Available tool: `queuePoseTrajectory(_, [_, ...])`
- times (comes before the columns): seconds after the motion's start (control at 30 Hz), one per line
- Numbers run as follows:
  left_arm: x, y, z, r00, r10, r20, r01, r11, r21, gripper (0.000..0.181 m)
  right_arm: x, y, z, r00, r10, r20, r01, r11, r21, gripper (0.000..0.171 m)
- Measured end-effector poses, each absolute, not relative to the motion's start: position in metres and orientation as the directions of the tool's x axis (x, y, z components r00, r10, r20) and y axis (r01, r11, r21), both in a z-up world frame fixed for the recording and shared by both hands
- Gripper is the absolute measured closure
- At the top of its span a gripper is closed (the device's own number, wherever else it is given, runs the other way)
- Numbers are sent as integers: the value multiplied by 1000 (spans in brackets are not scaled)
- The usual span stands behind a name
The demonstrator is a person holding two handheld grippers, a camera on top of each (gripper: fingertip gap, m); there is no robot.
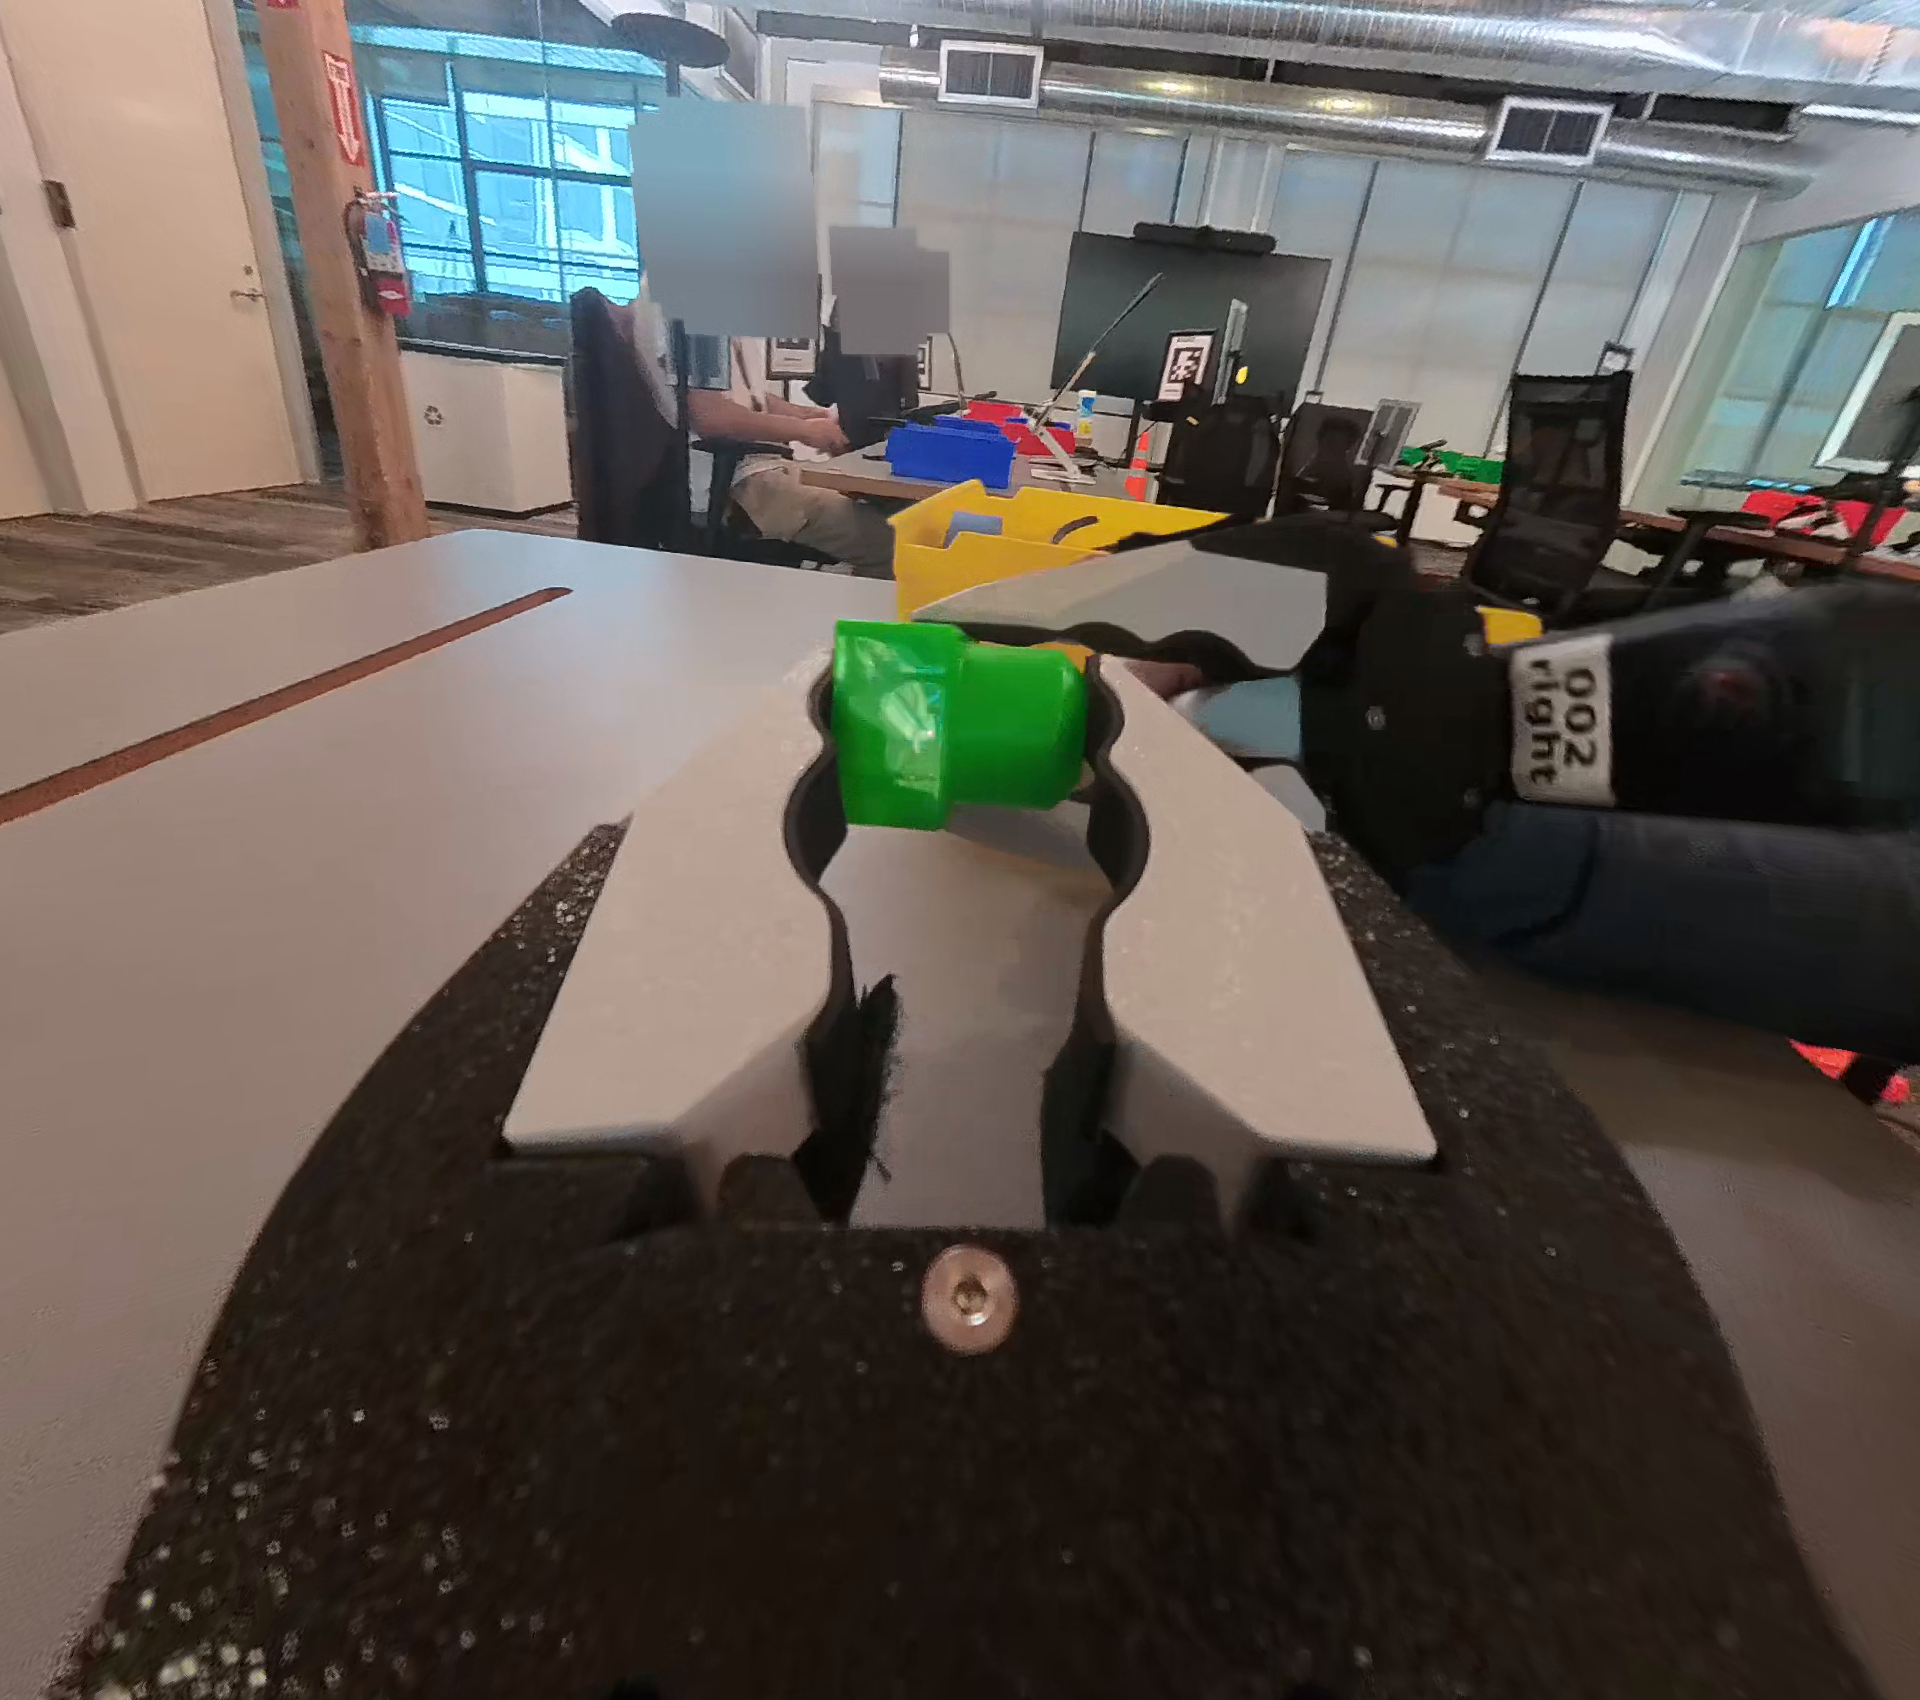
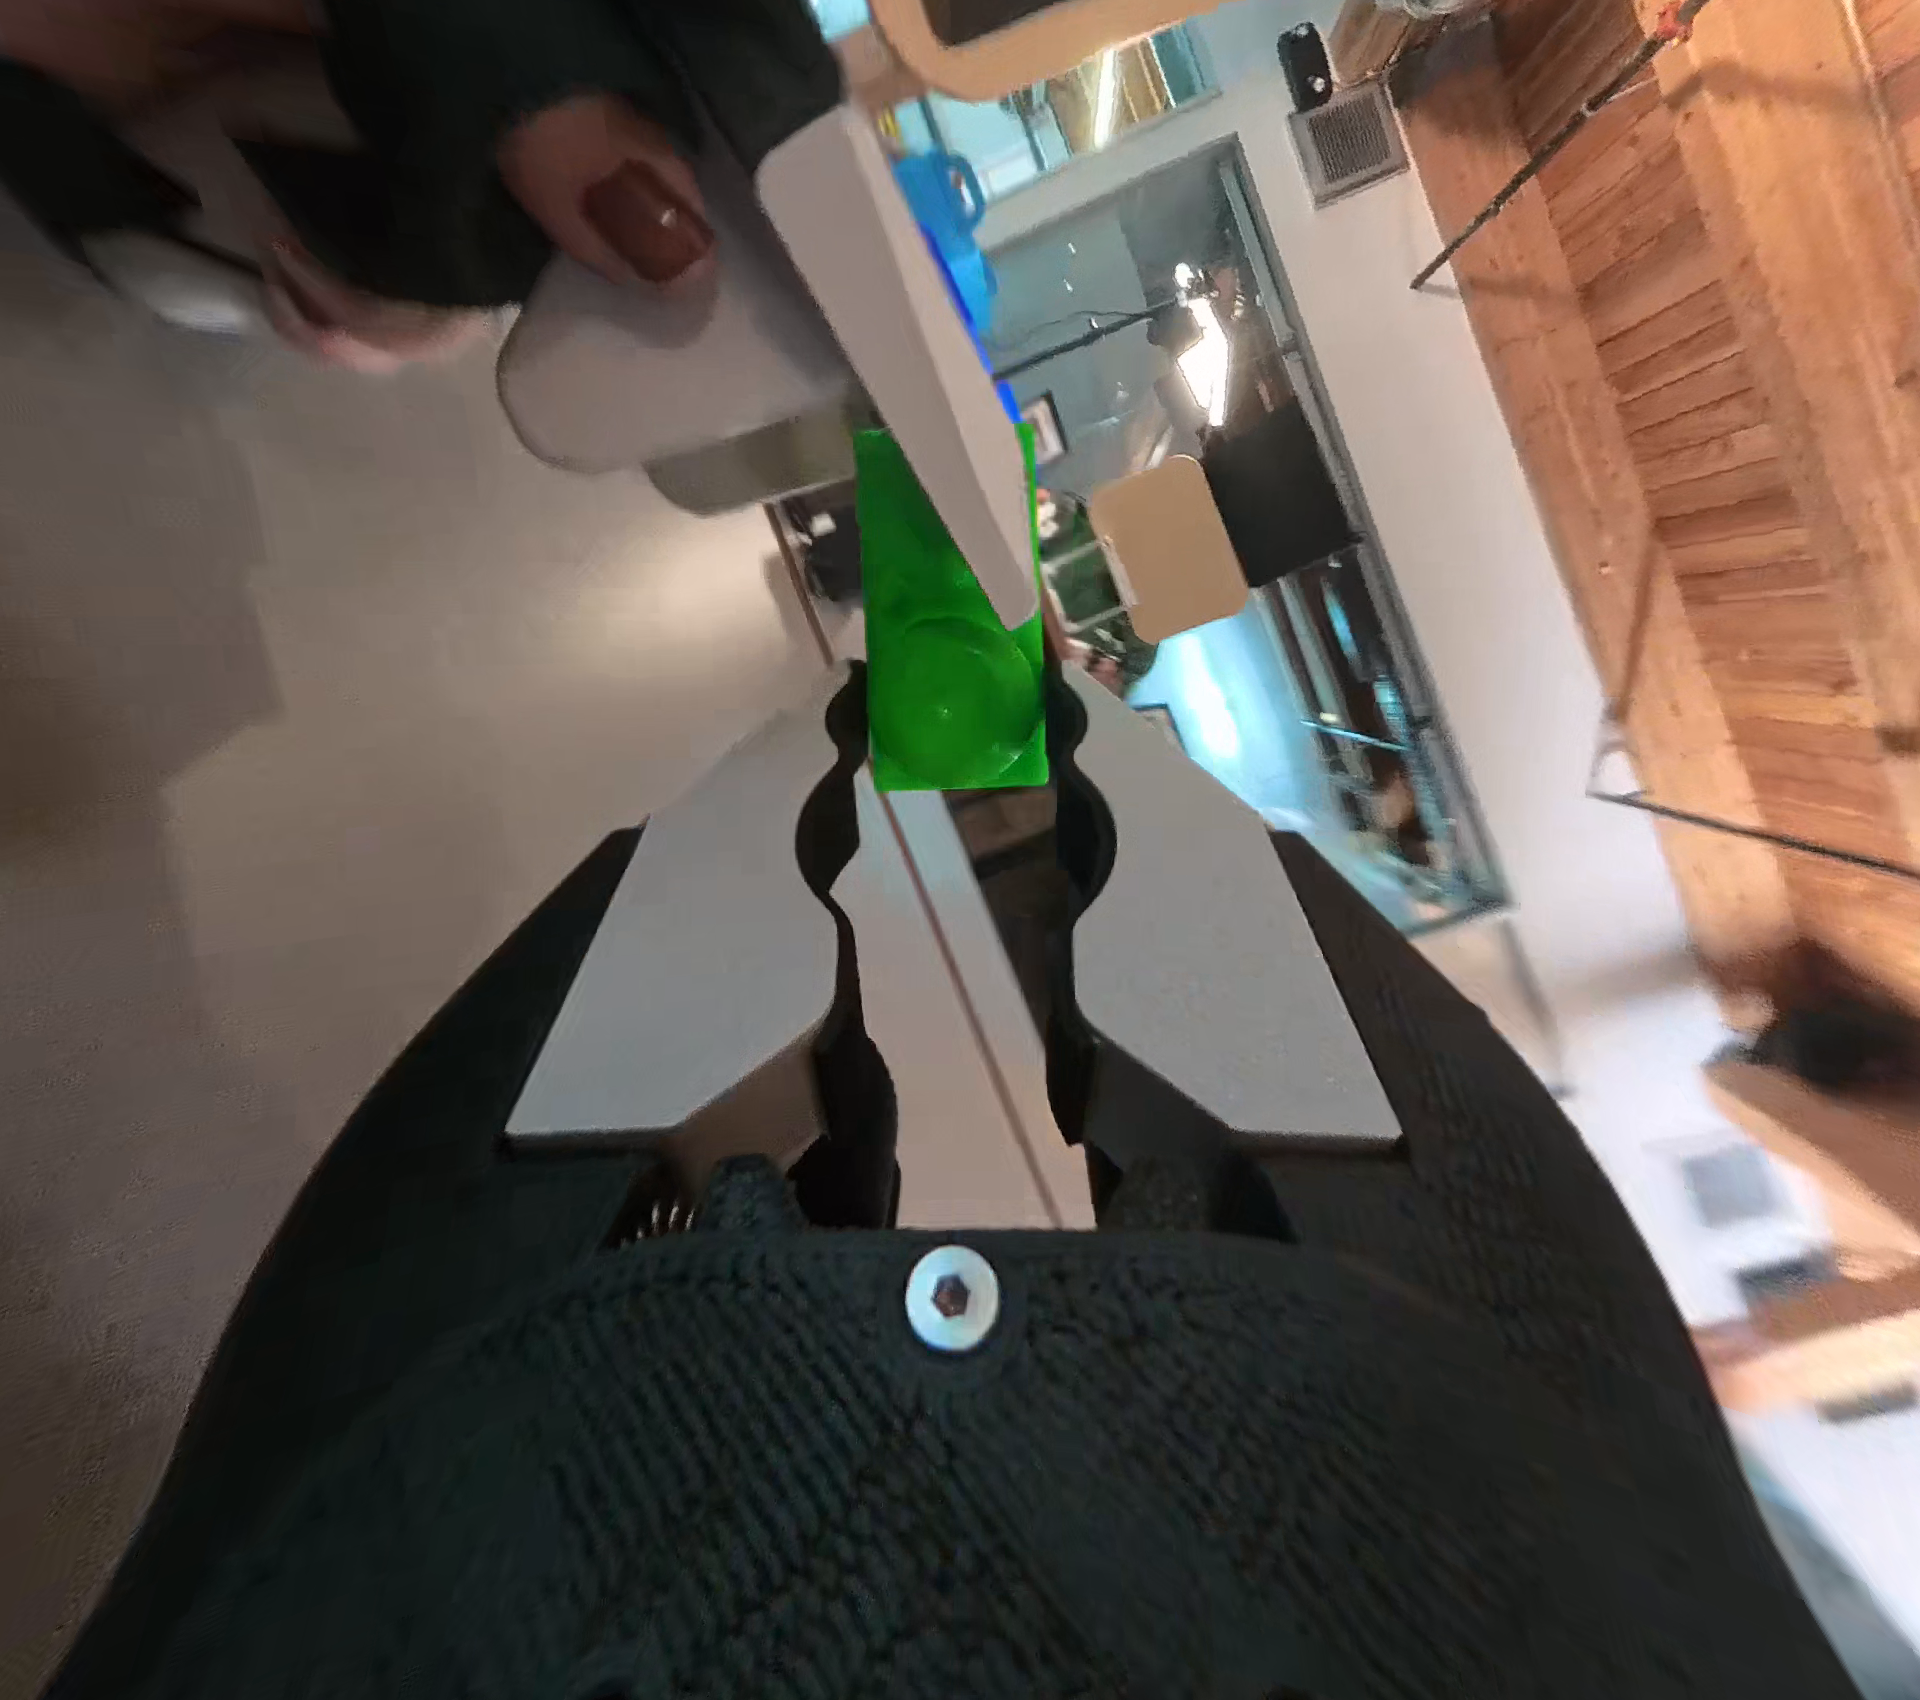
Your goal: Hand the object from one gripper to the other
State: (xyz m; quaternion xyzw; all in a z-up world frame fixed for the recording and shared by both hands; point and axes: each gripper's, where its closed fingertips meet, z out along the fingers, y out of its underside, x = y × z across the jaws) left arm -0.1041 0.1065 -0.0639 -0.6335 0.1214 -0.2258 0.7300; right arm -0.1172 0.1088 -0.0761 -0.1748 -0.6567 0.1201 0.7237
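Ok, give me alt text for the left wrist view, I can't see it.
A bright green plastic block sits between the tips of the left gripper, while the right gripper reaches in from the right and brackets the same block with its fingers. Behind them, a yellow plastic bin stands on the grey table.

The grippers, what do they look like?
Each gripper, left gripper and right gripper, has two flat grey fingers with wavy black inner pads, on a rough black body with a silver screw. The right one carries a white label. The person wears a black fingerless glove and a dark blue sleeve.
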Motion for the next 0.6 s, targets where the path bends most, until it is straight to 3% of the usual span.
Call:
queuePoseTrajectory(0.13, [-105, 101, -58, 828, -538, 160, 254, 105, -962, 140, -113, 88, -74, -84, 720, 689, -95, 683, -725, 115])
queuePoseTrajectory(0.23, [-105, 97, -54, 793, -579, 188, 303, 108, -947, 140, -108, 81, -65, -219, 864, 454, -131, 435, -891, 108])
queuePoseTrajectory(0.4, [-104, 88, -44, 715, -658, 237, 402, 110, -909, 140, -104, 89, -57, -323, 934, 152, -78, 133, -988, 107])
queuePoseTrajectory(0.6, [-100, 82, -41, 623, -728, 287, 477, 62, -877, 140, -101, 72, -66, -501, 859, -100, 46, -88, -995, 113])
